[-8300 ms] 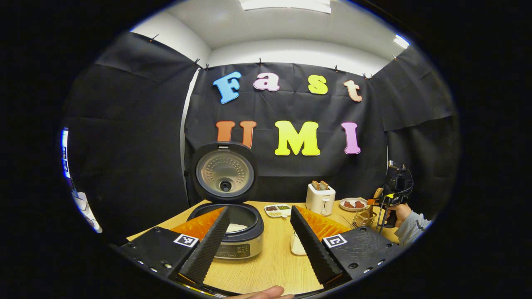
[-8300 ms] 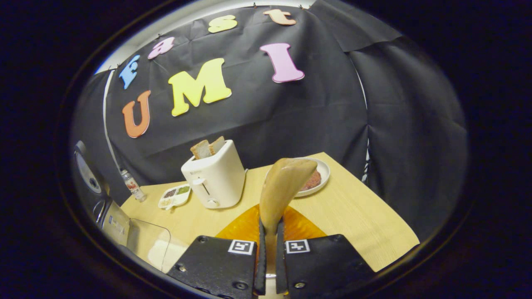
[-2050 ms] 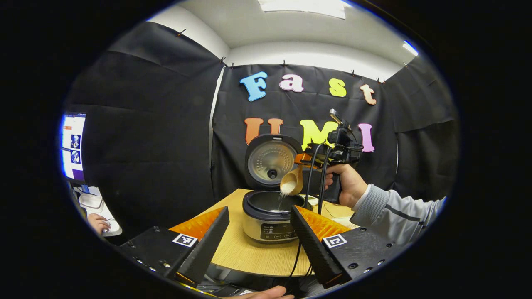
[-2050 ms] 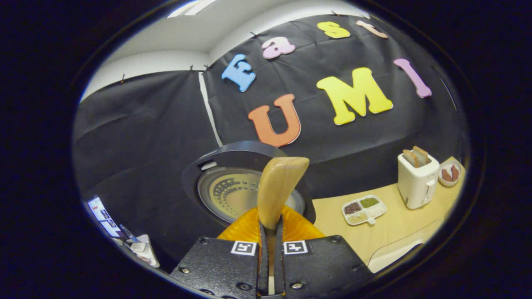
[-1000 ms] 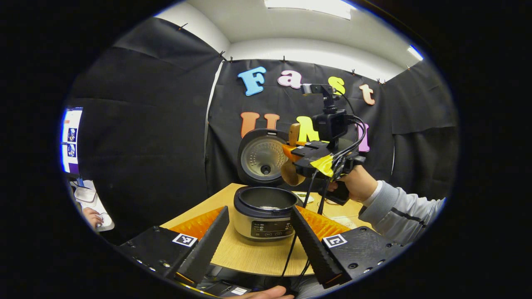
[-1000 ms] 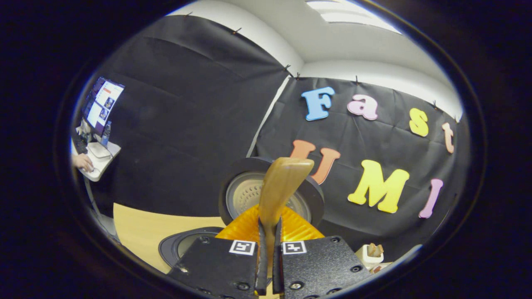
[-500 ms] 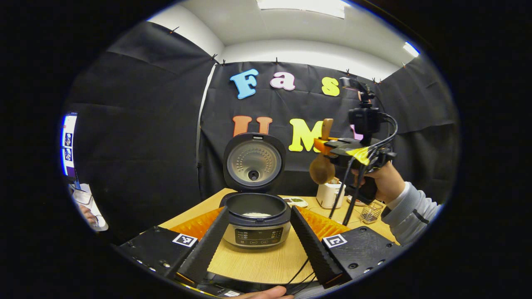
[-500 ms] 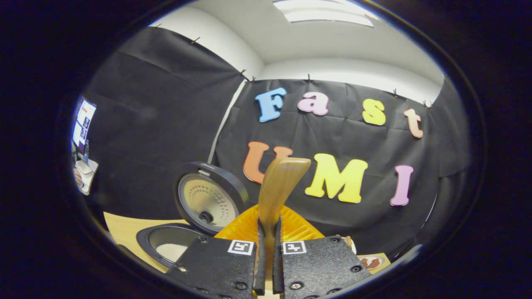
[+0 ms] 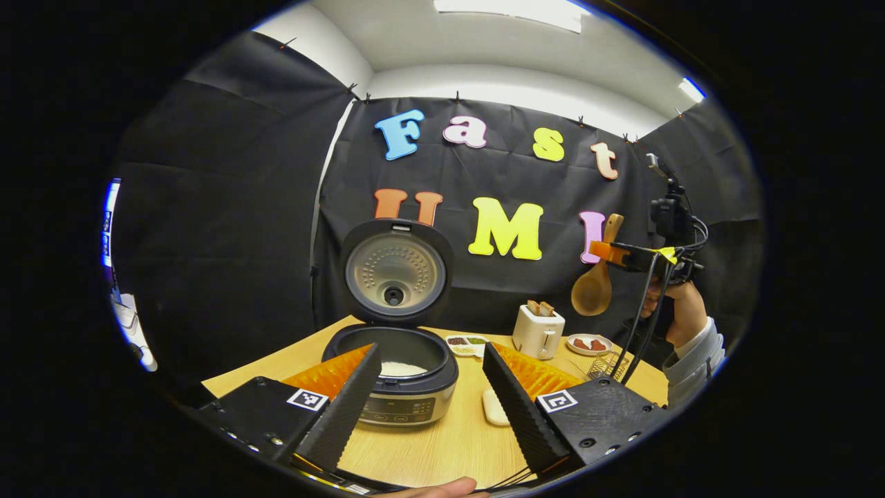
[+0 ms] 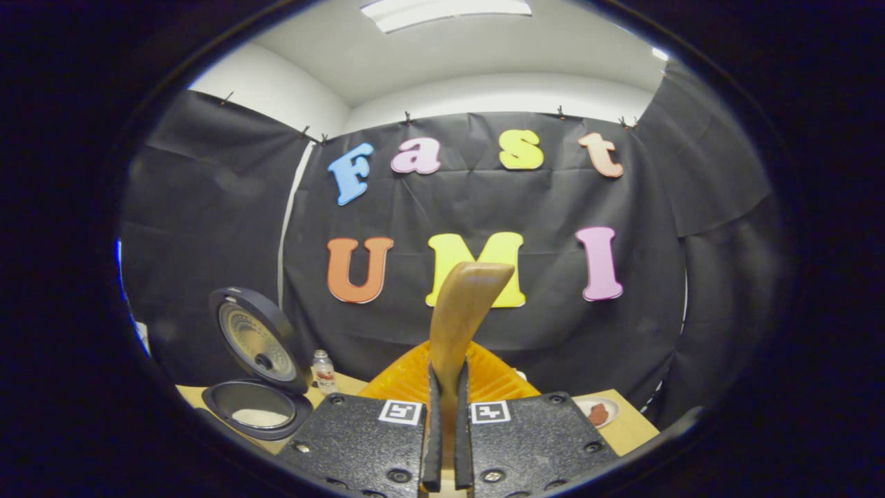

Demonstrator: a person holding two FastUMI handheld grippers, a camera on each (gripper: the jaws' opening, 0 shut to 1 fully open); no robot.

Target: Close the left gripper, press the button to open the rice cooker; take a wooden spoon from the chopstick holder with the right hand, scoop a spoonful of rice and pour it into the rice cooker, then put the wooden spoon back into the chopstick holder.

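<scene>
Left gripper [image 9: 430, 387] low over near table edge, fingers spread wide, nothing between them. Rice cooker [image 9: 394, 373] on wooden table [image 9: 442, 443] straight ahead, lid [image 9: 395, 270] up, white rice [image 9: 401, 369] in pot. Right gripper [image 10: 444, 422] raised high at table's right side, fingers clamped on wooden spoon [image 10: 460, 325] handle; in left gripper view spoon [image 9: 594, 287] hangs bowl-down in air, above wire chopstick holder [image 9: 603, 364]. Toaster [image 9: 538, 330], divided dish [image 9: 467, 343], plate [image 9: 588, 343] behind cooker. Hand [image 9: 674, 304] grips right gripper handle.
</scene>
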